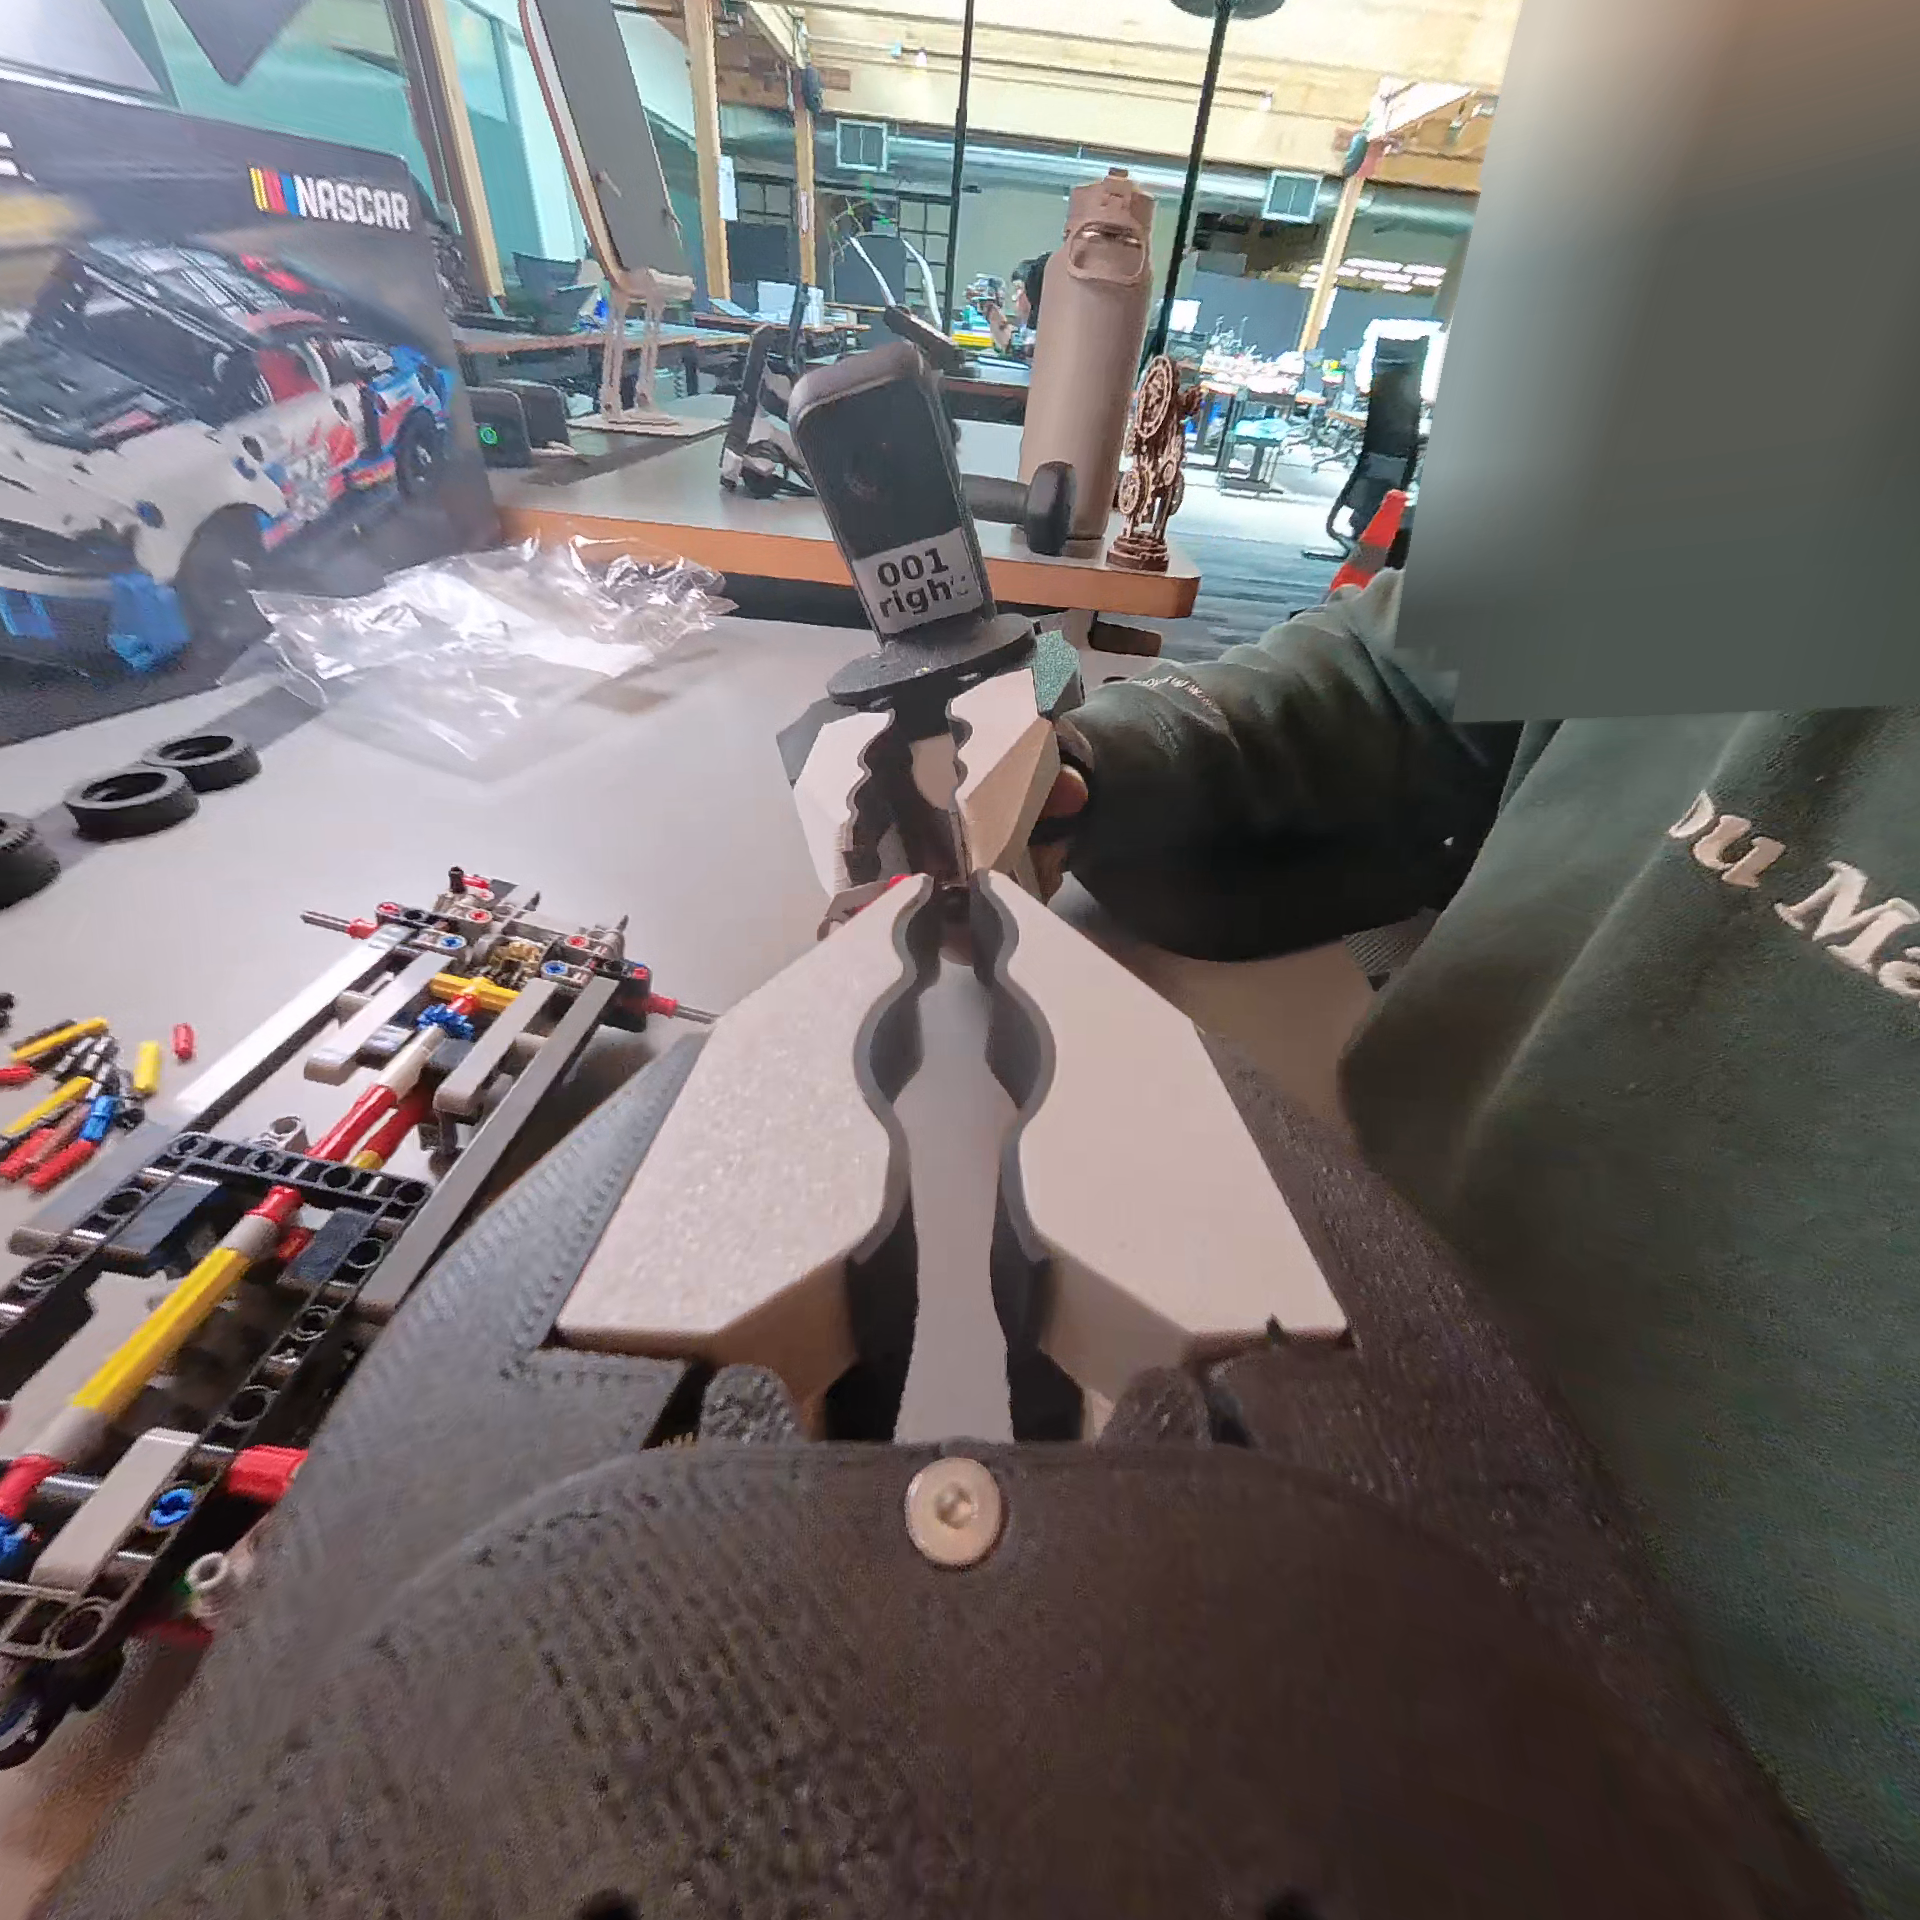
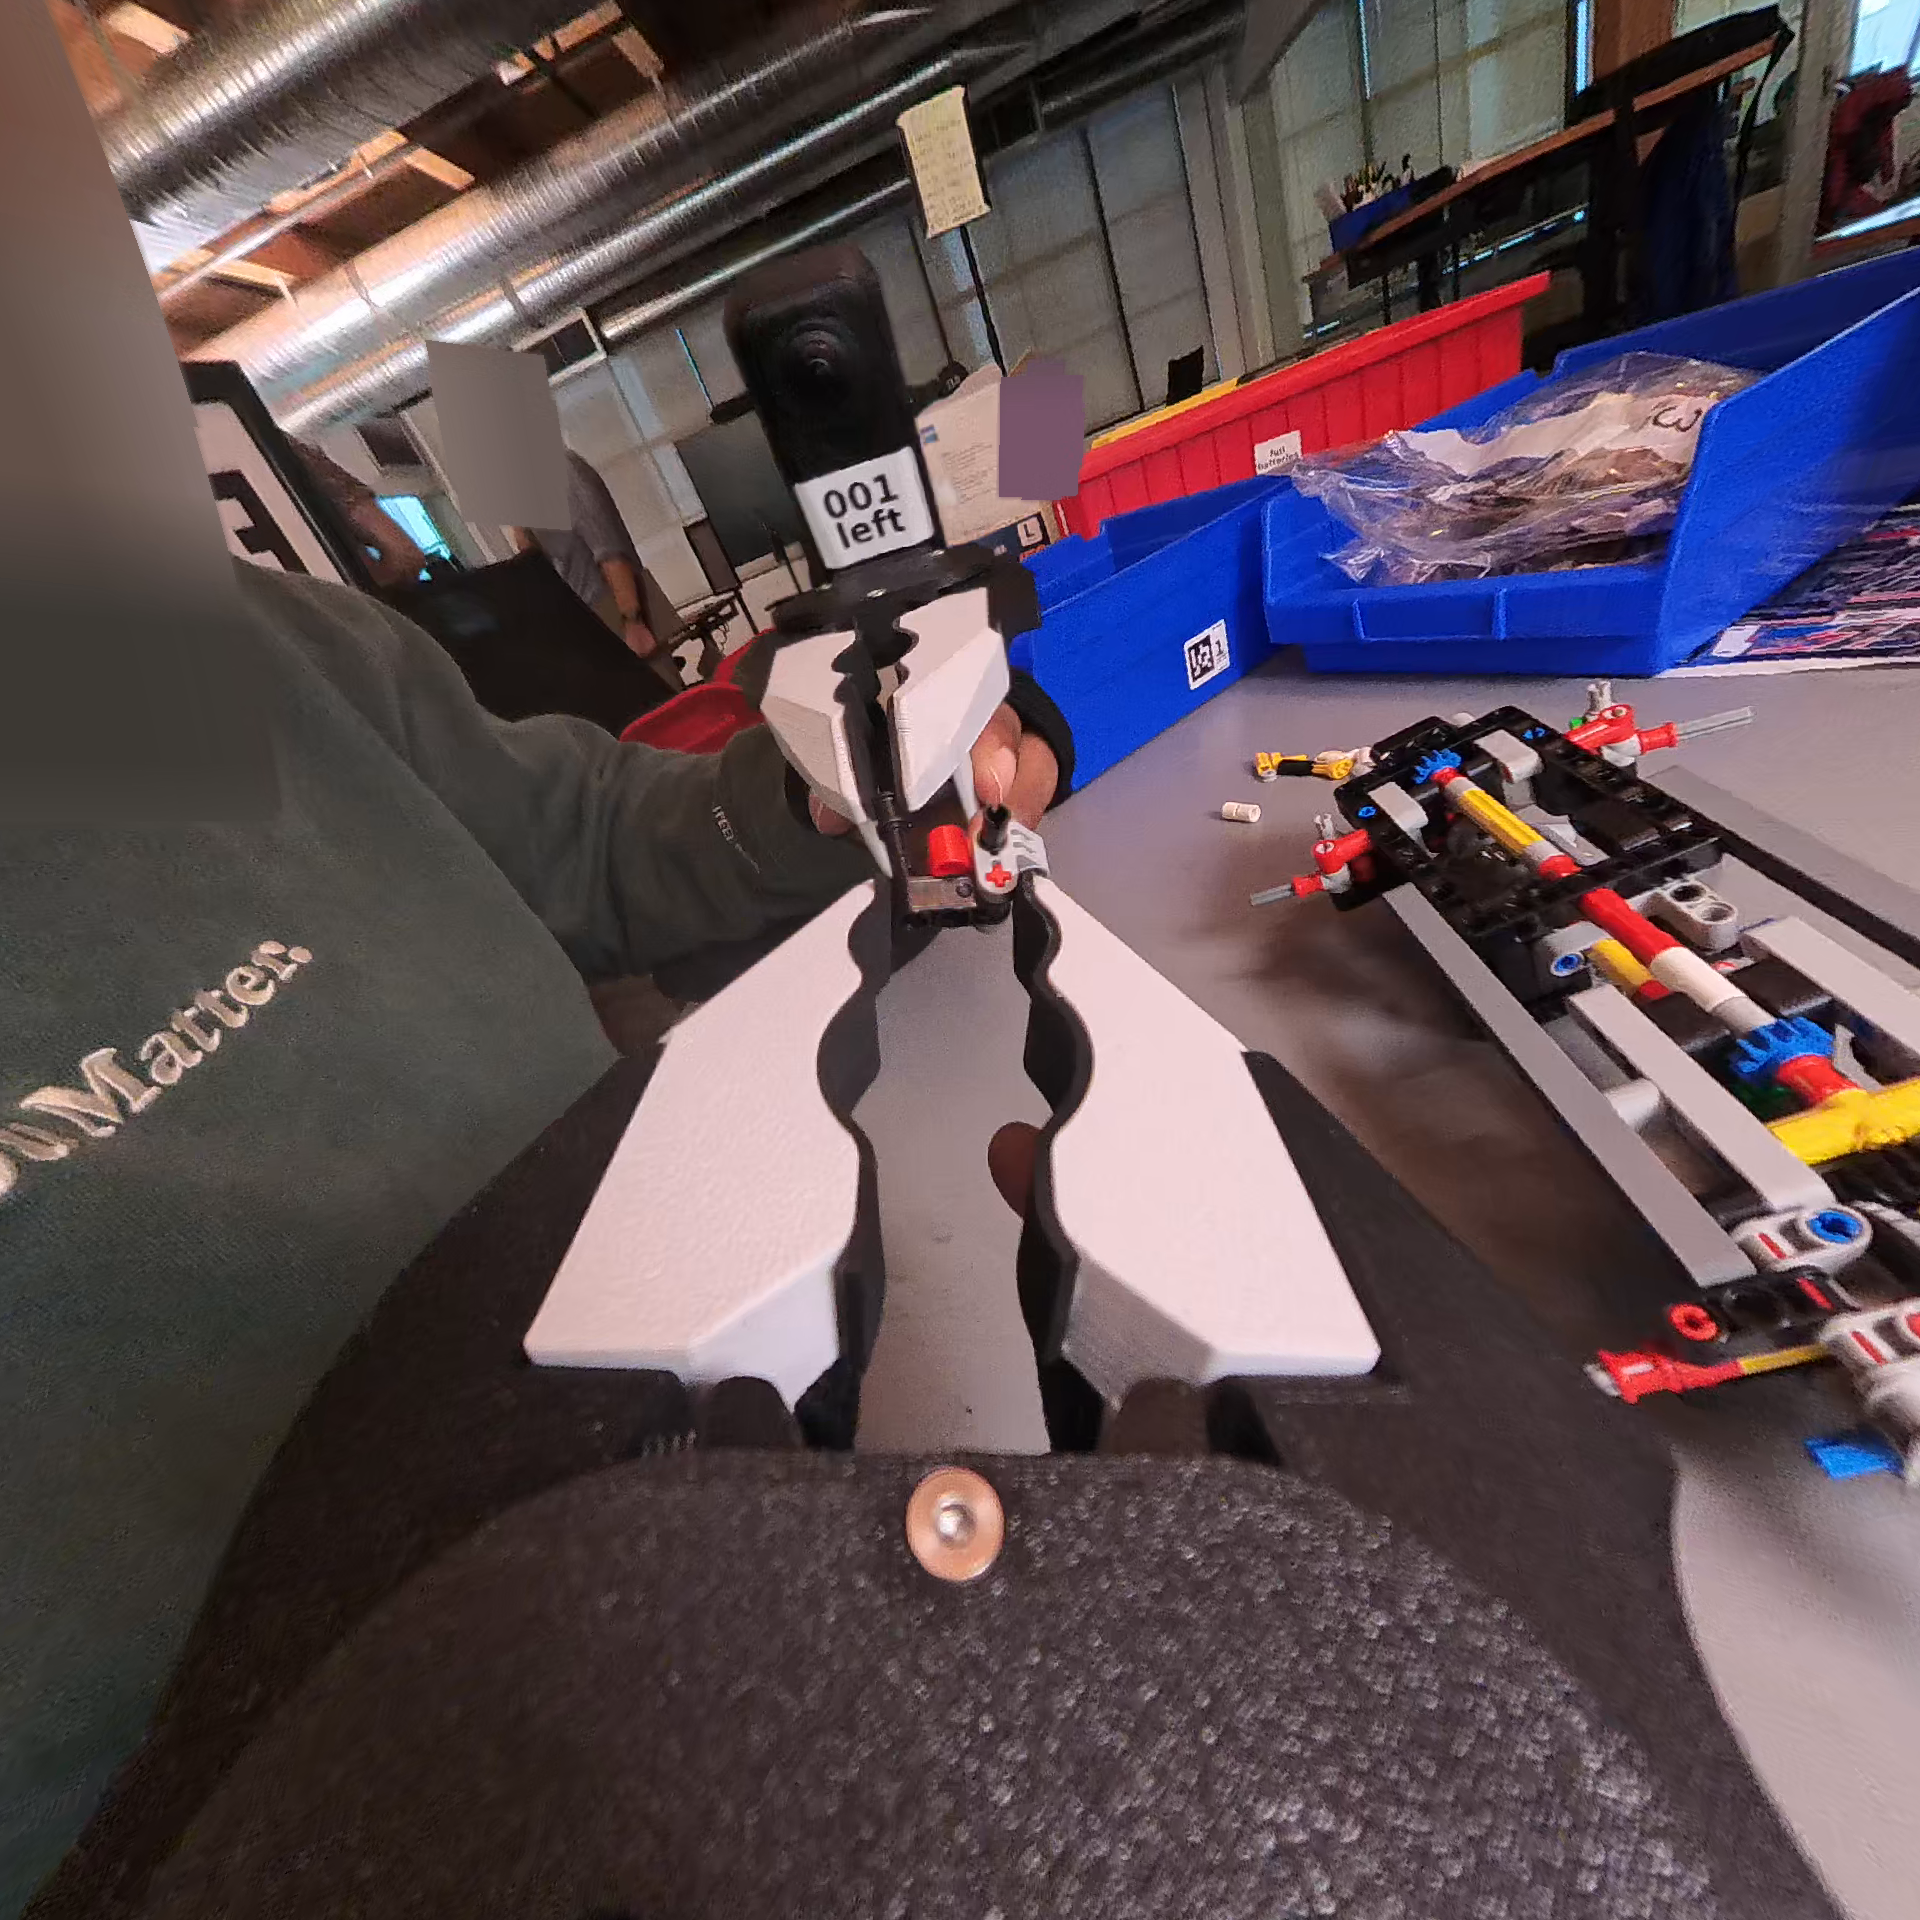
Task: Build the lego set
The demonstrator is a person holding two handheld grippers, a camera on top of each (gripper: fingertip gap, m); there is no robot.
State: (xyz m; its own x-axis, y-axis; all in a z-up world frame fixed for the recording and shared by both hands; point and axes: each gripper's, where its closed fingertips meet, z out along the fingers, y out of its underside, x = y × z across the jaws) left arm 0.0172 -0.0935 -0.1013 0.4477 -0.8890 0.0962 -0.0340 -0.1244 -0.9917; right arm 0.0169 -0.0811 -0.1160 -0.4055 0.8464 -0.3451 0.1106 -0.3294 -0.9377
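Jaws of both tools meet tip to tip over the near part of the worktop, each pair clenched on one small sub-assembly (image 2: 961, 868) of grey, red and black pieces, held clear of the surface.

Seen from the left wrist, the left gripper (image 1: 951, 894) is pinched on that piece at its very tips, so little of it is visible; the right gripper (image 1: 914, 831) faces it, a hand (image 1: 1070, 800) behind it. Toward the left edge of the worktop (image 1: 623, 810) the long chassis (image 1: 312, 1122) lies flat, with loose pins (image 1: 73, 1091) beside it and black tyres (image 1: 156, 790) farther back, near an empty plastic bag (image 1: 468, 644).

Seen from the right wrist, the right gripper (image 2: 951, 909) is closed on the lower end of the sub-assembly, while the left gripper (image 2: 925, 831) holds its upper end. The chassis (image 2: 1621, 935) lies well apart to the right, in front of blue bins (image 2: 1558, 613).

Both holds are shallow. If the two tools are twisted or pushed off-axis, the piece is likely to be levered out of one pair of tips and dropped, or a pin may be popped loose and scattered among the spare parts. Too hard a squeeze could separate half-seated joints.
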